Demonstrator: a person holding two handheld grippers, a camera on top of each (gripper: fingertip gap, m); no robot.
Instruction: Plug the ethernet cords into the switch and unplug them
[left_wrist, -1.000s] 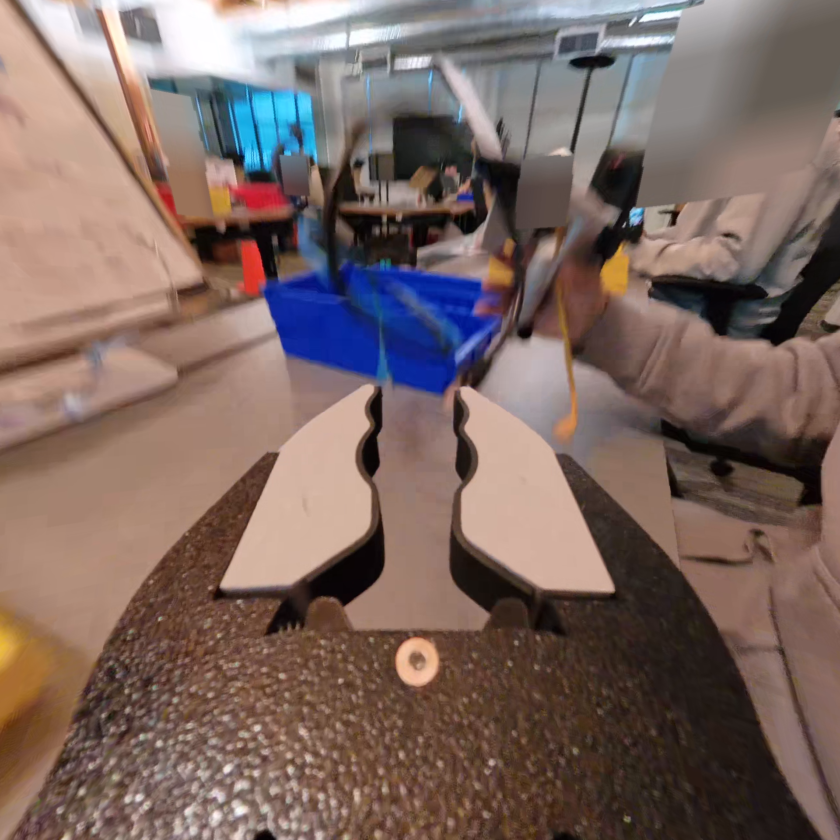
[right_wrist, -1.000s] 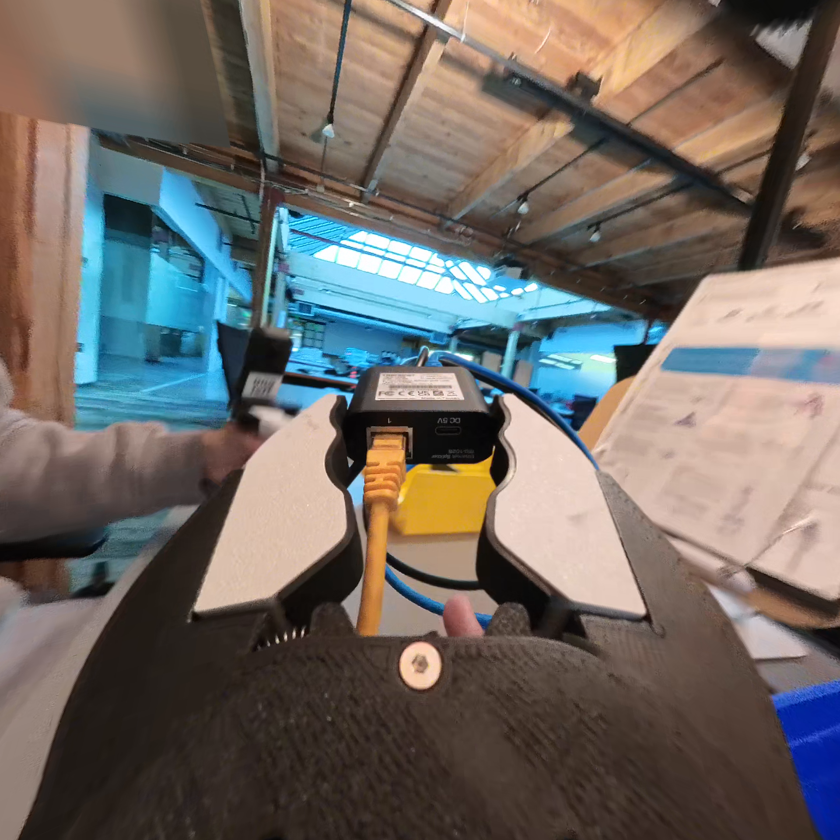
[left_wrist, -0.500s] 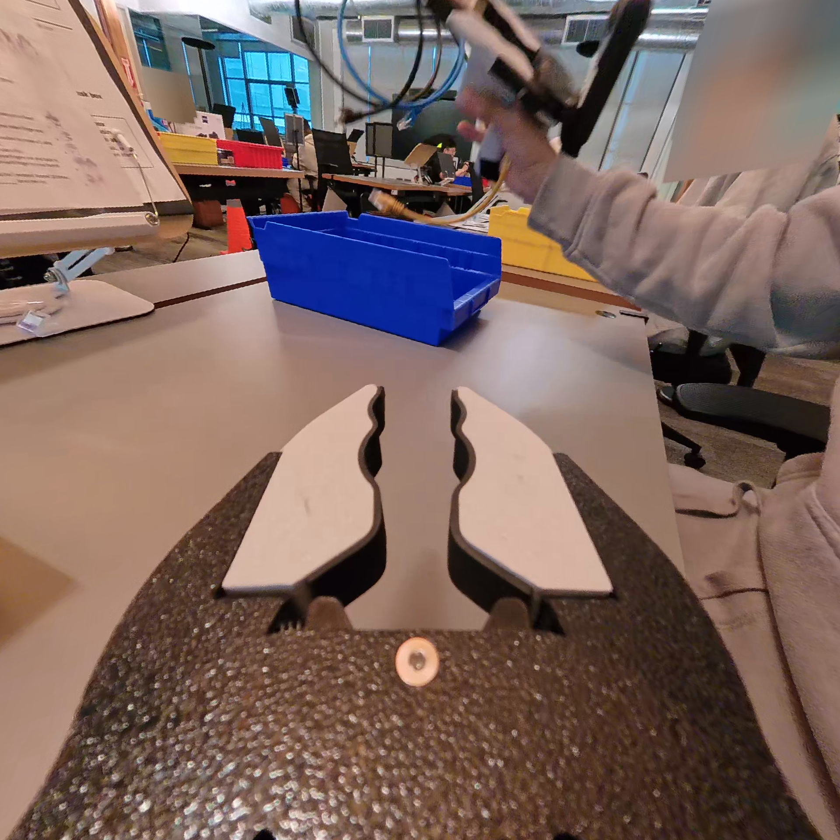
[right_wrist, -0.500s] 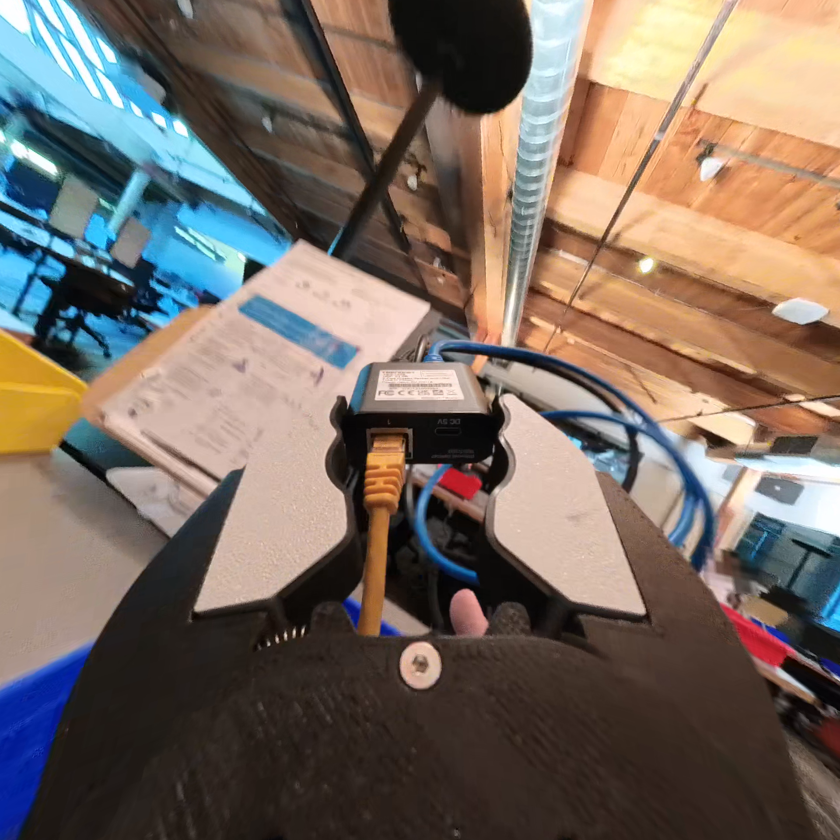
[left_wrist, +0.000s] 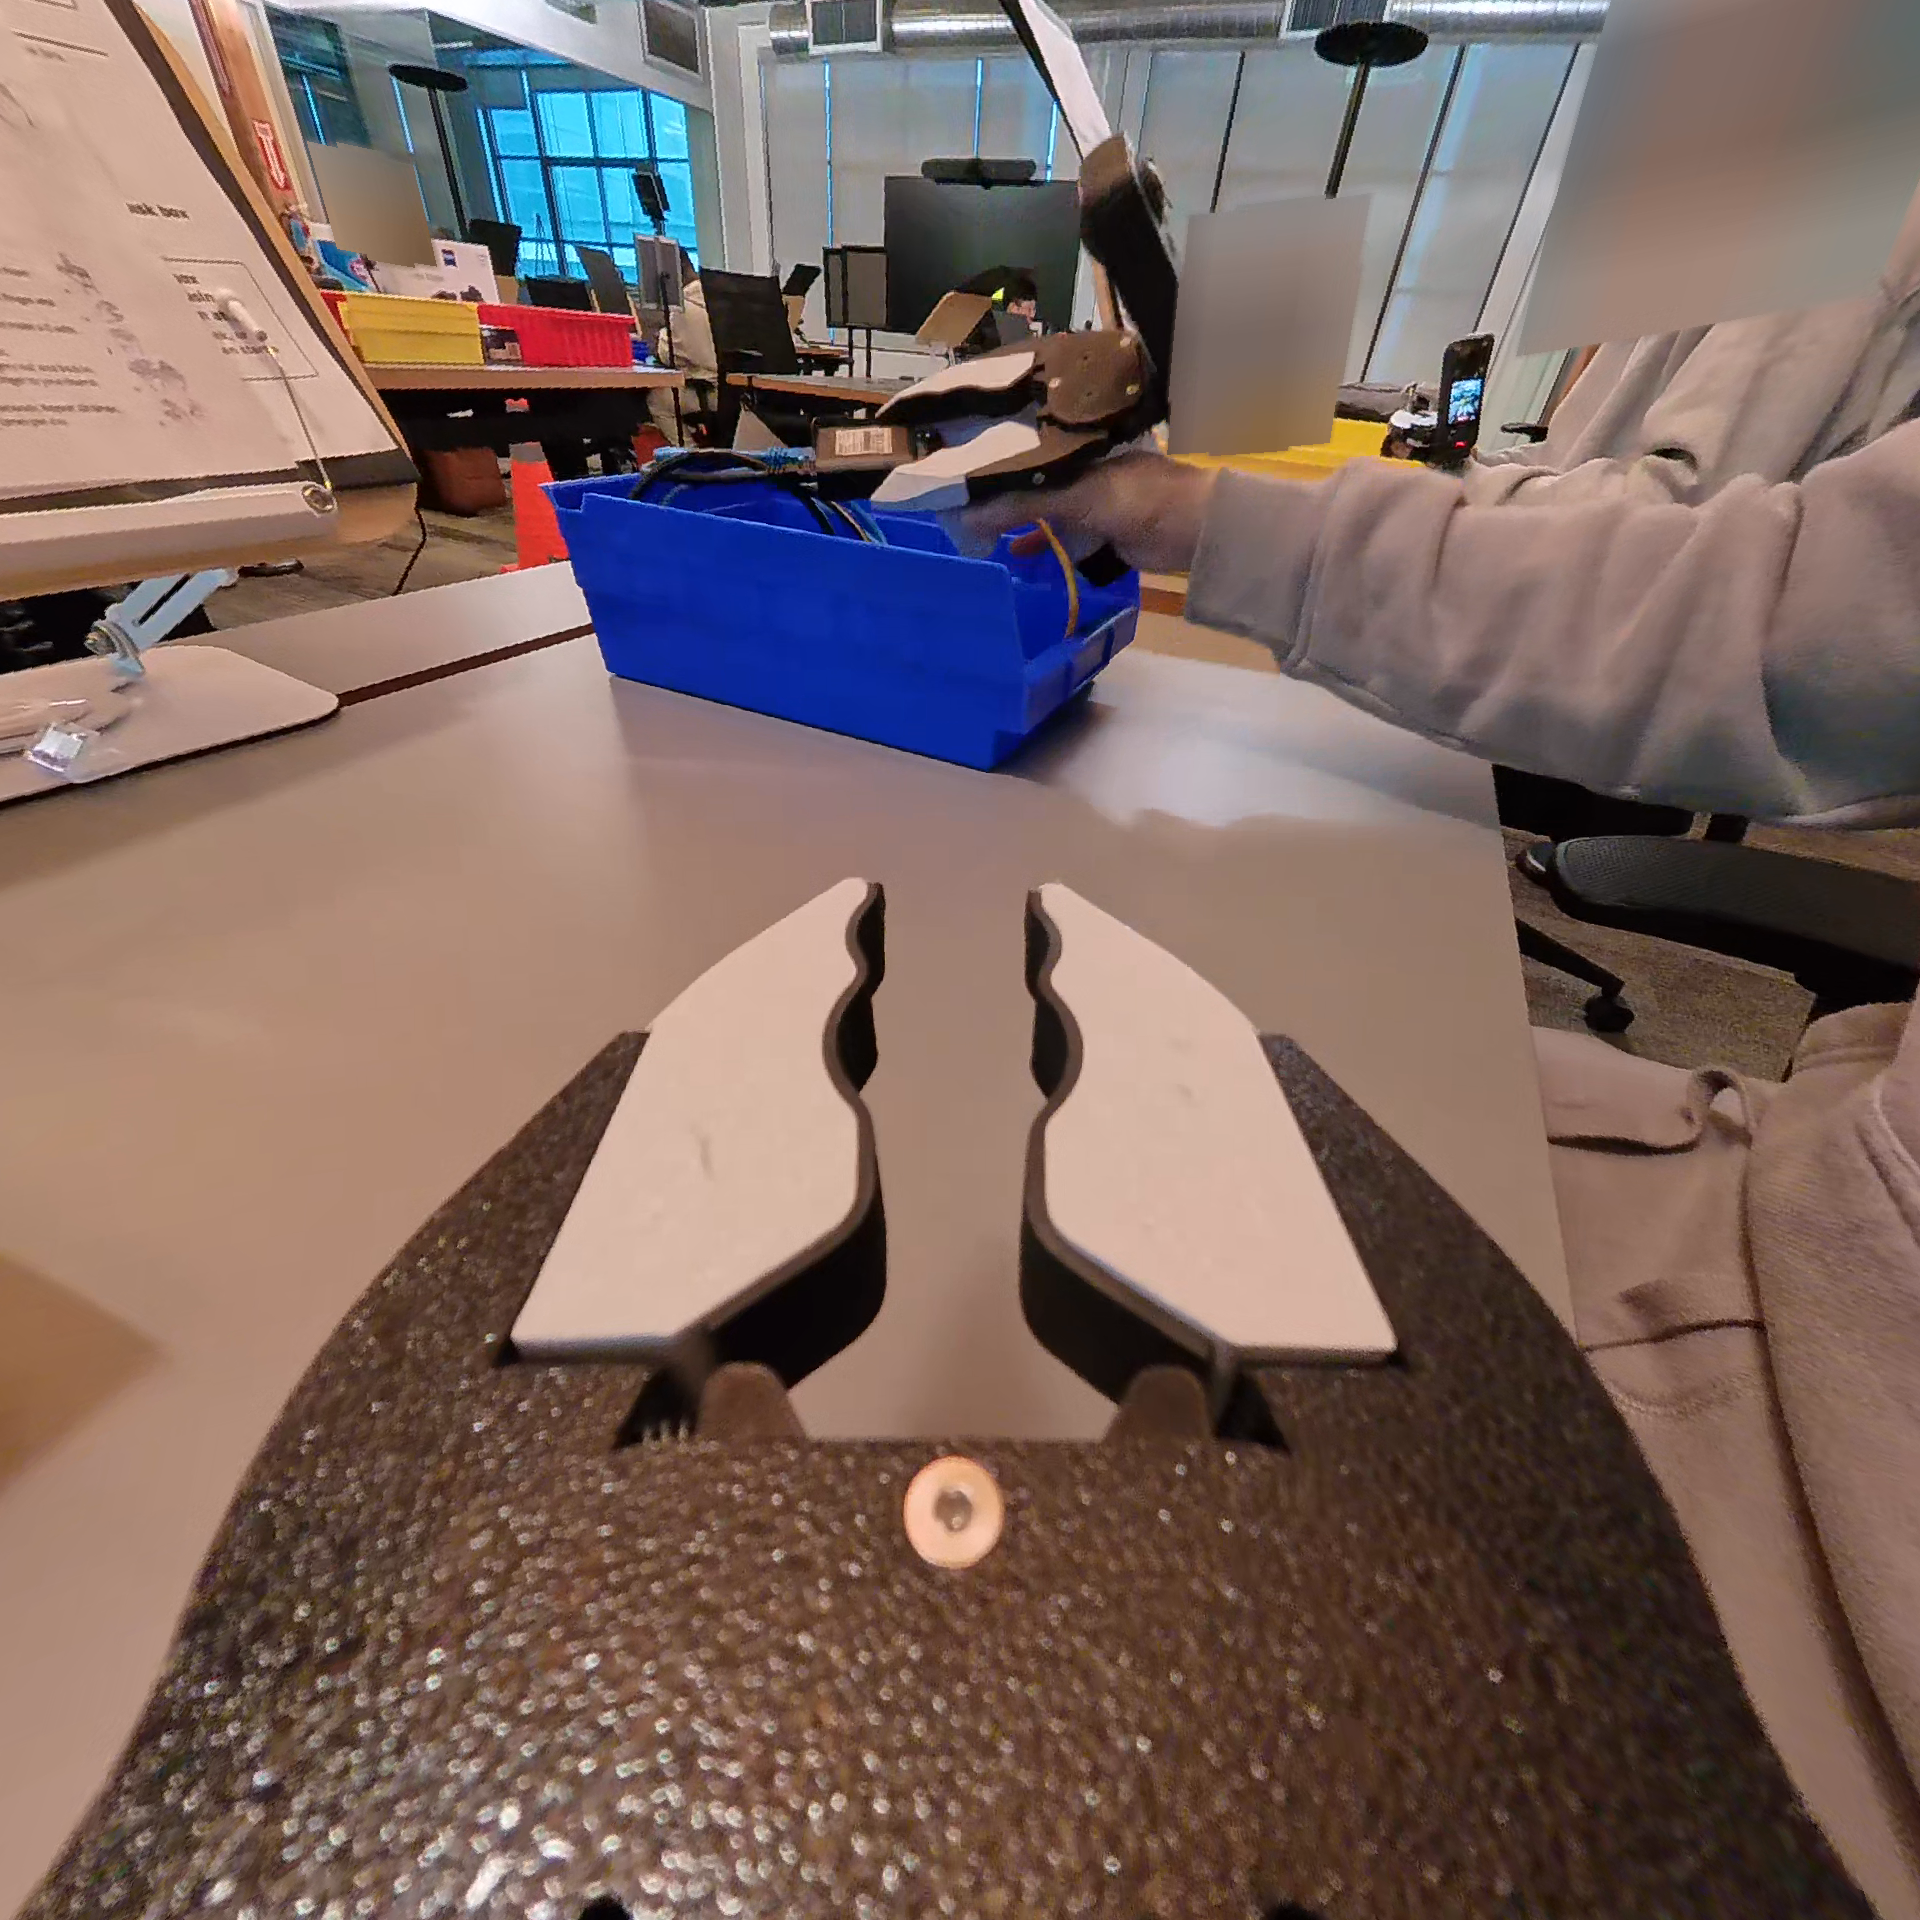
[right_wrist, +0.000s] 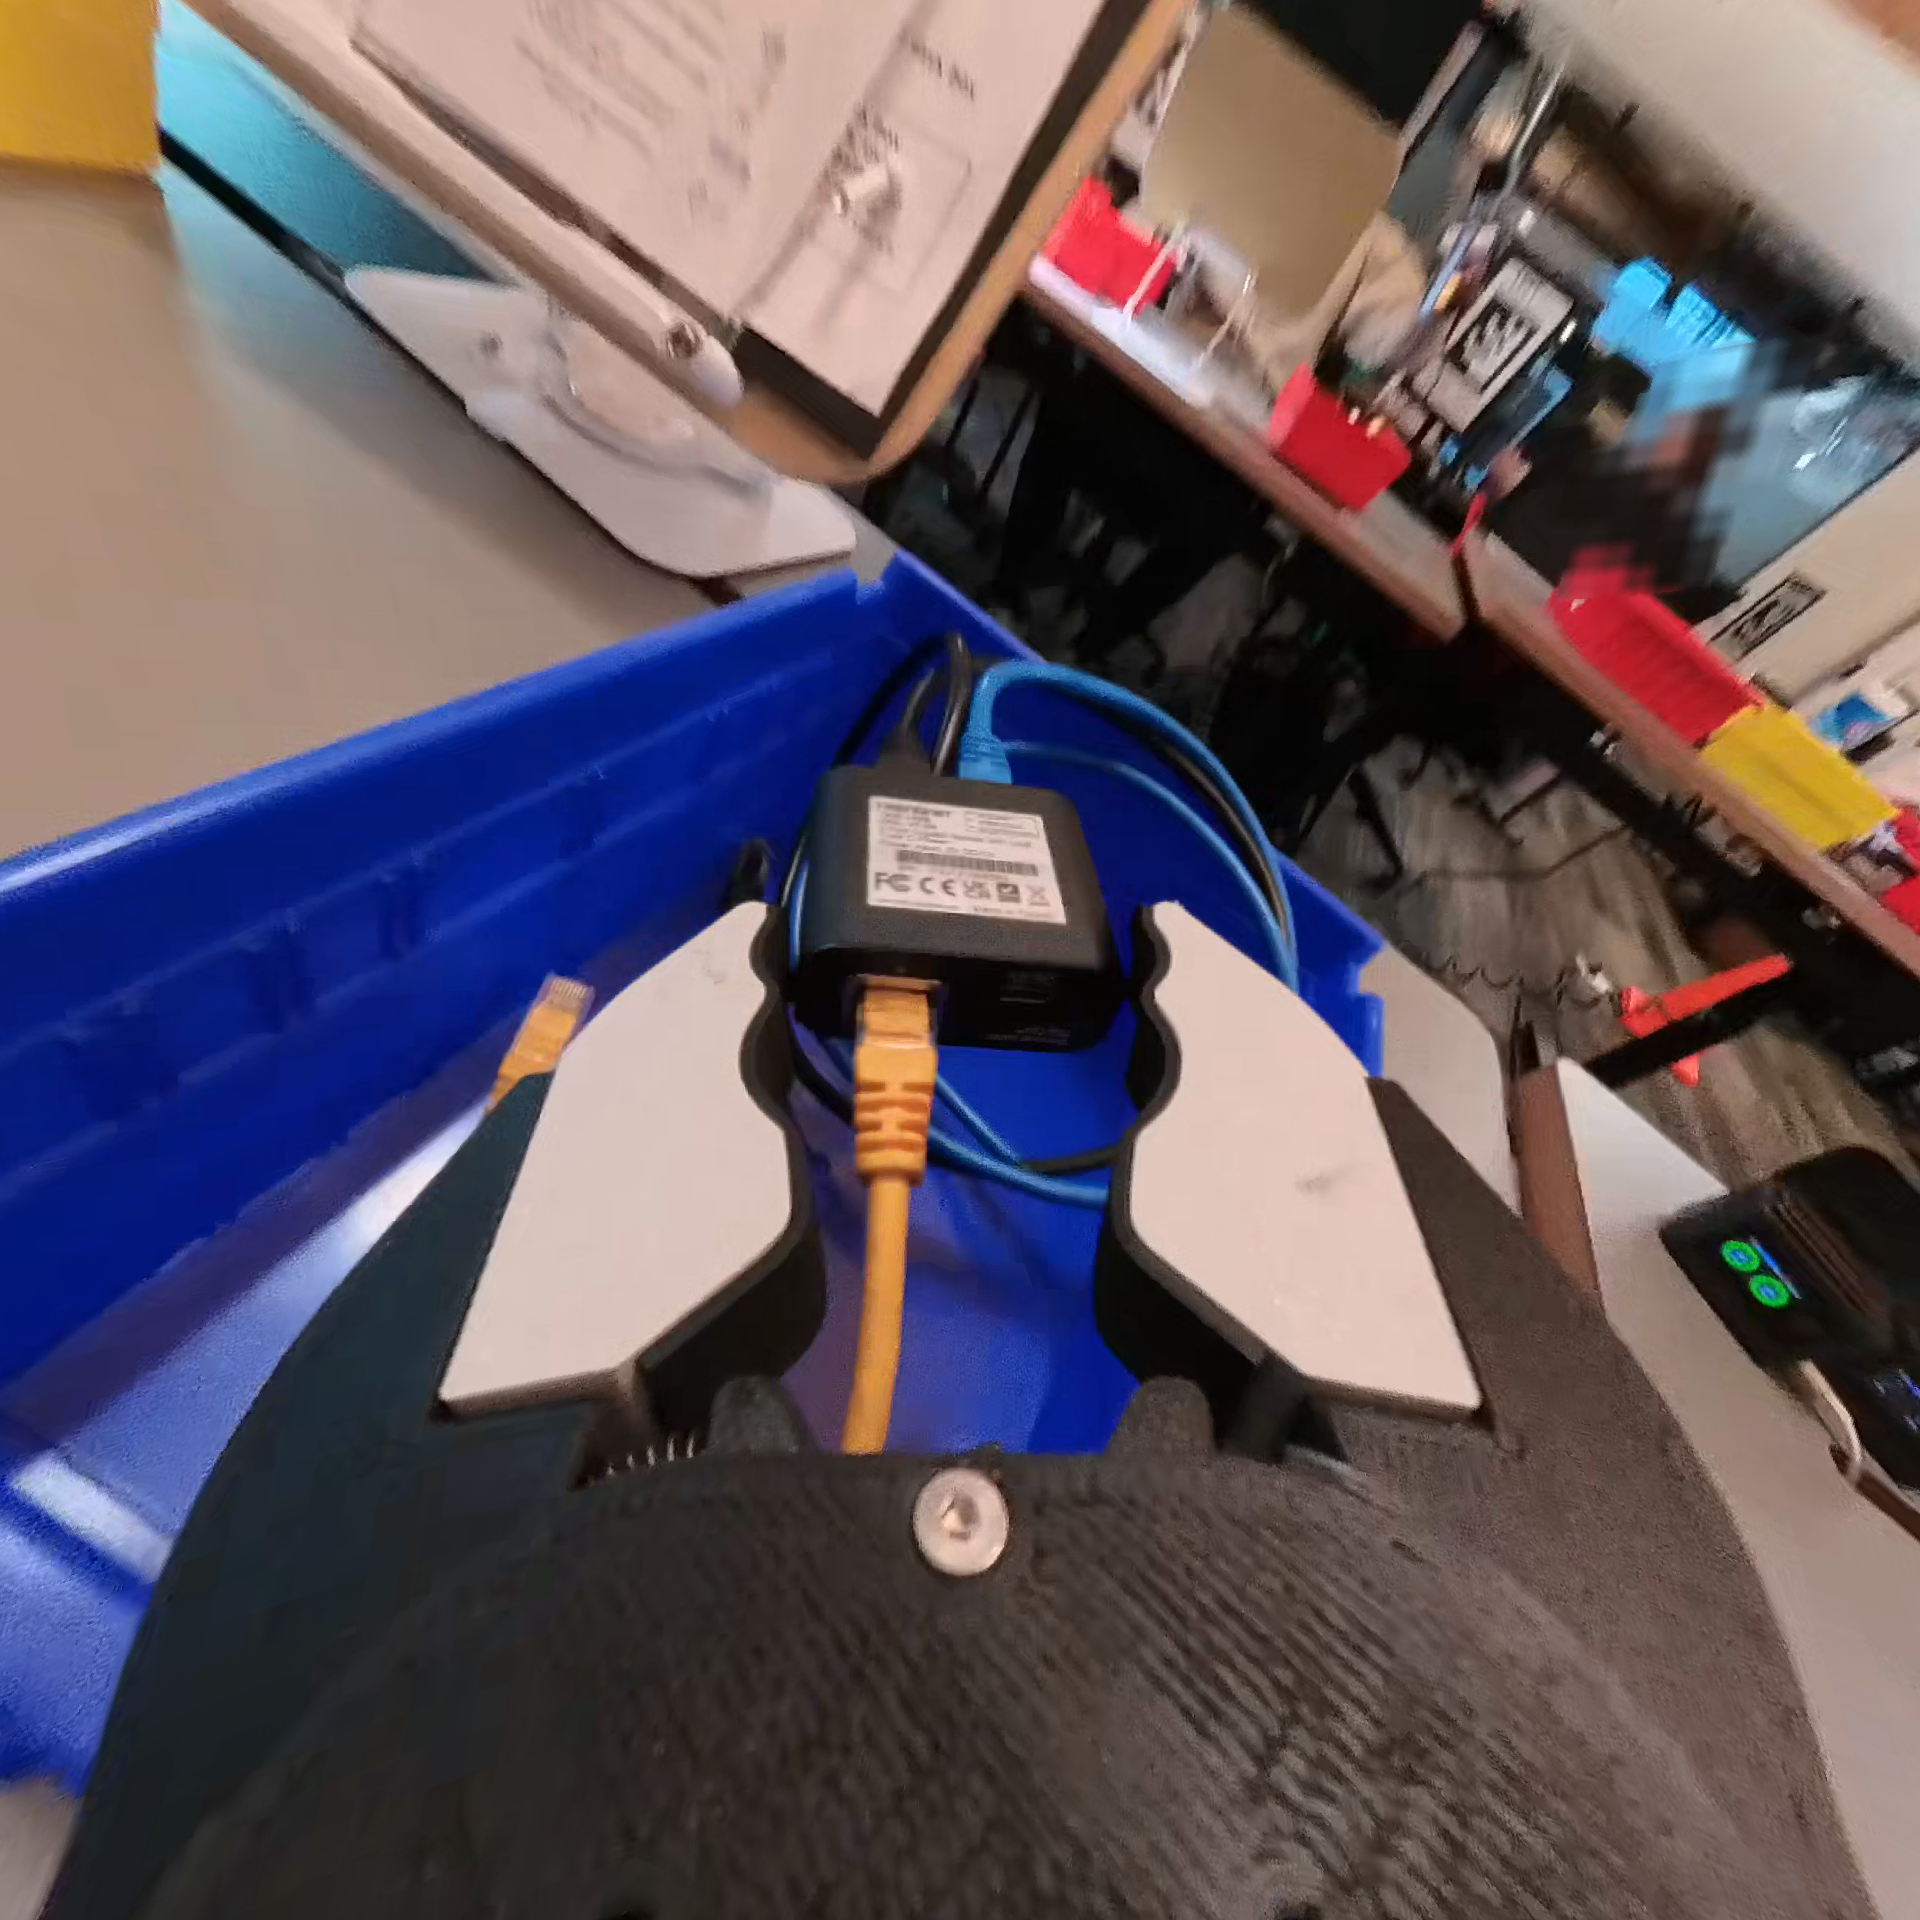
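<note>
My right gripper (right_wrist: 956, 925) is shut on the small black switch (right_wrist: 956, 883) and holds it low inside the blue bin (right_wrist: 312, 883). An orange ethernet cord (right_wrist: 888, 1122) is plugged into the switch's near face. A blue cord (right_wrist: 1143, 727) and a black cord (right_wrist: 920, 707) are plugged into its far side. The orange cord's loose plug (right_wrist: 545, 1029) lies by the left finger. My left gripper (left_wrist: 954, 904) is open and empty above the grey table (left_wrist: 416, 883). From there I see the right gripper (left_wrist: 914, 431) with the switch (left_wrist: 862, 442) over the bin (left_wrist: 810, 613).
A tilted document stand (left_wrist: 135, 312) on a white base stands at the table's back left. A dark device with green lights (right_wrist: 1808, 1278) lies right of the bin. A person's sleeve (left_wrist: 1558, 623) reaches across from the right. An office chair (left_wrist: 1714, 904) stands past the table's right edge.
My right gripper swung down from high in the air and lowered the switch with its cords into the blue bin. My left gripper stayed over the table, open.
</note>
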